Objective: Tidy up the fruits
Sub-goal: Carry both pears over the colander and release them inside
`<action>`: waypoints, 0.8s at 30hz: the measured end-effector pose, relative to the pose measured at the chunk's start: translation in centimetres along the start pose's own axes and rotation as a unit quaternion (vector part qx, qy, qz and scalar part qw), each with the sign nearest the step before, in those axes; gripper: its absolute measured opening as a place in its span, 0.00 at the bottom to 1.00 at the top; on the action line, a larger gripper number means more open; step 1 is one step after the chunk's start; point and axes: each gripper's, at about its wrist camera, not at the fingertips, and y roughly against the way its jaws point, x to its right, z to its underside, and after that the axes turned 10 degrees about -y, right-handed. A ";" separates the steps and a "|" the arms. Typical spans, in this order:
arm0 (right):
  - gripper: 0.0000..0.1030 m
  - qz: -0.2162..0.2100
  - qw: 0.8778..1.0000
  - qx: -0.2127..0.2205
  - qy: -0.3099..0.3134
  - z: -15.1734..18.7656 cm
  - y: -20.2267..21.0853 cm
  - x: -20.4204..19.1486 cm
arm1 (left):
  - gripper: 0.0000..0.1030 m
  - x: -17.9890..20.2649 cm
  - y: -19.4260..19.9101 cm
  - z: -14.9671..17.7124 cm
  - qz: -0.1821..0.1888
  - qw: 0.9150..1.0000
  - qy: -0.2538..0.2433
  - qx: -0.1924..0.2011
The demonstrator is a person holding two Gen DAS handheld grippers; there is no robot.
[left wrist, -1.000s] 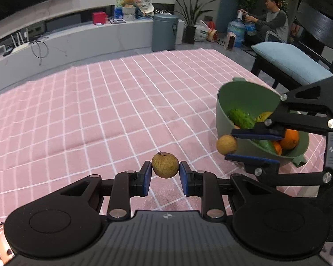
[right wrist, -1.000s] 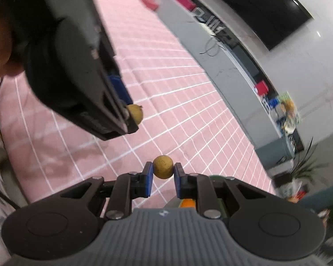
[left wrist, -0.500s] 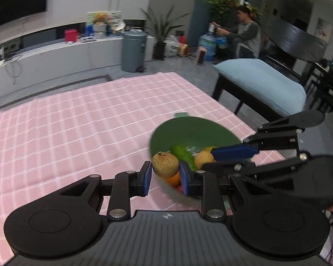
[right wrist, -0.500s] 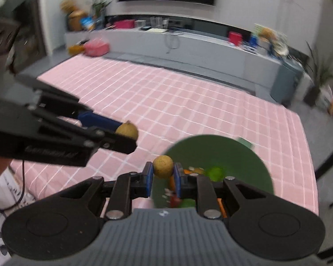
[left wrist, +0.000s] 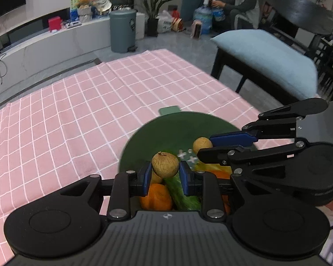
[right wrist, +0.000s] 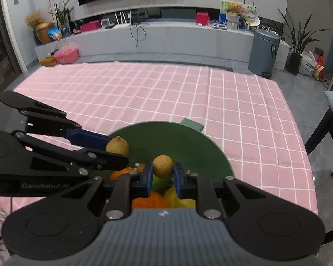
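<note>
My left gripper is shut on a small brown longan and holds it over the green bowl; that fruit also shows in the right wrist view. My right gripper is shut on a second longan, also above the bowl; it shows in the left wrist view. The bowl holds oranges, a green cucumber and a yellow fruit. Both grippers are side by side over the bowl.
The bowl stands on a table with a pink checked cloth, near its front right part. A dark bench with a blue cushion stands to the right of the table. A grey bin stands beyond.
Both grippers have moved with their longans from beside the bowl to above it. The bowl's inside now lies under both sets of fingers.
</note>
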 end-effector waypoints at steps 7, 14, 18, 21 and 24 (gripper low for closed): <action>0.15 0.016 0.999 -0.026 0.012 -0.3 -3.8 1.0 | 0.29 -0.8 -2.4 -0.2 -0.007 0.999 0.014 -0.028; 0.15 0.021 0.999 -0.045 0.017 0.0 -5.6 1.4 | 0.29 -0.6 -3.6 -0.1 -0.008 0.999 0.016 -0.043; 0.16 0.021 0.999 -0.046 0.010 0.1 -5.6 1.6 | 0.30 -0.6 -3.8 0.1 -0.008 0.999 0.023 -0.048; 0.16 0.033 0.998 -0.042 0.016 0.1 -5.2 1.5 | 0.40 -0.5 -3.2 0.1 -0.011 0.999 0.022 -0.043; 0.26 0.038 0.998 -0.036 0.017 0.1 -4.3 1.4 | 0.51 -0.5 -1.8 0.1 -0.018 0.999 0.022 -0.030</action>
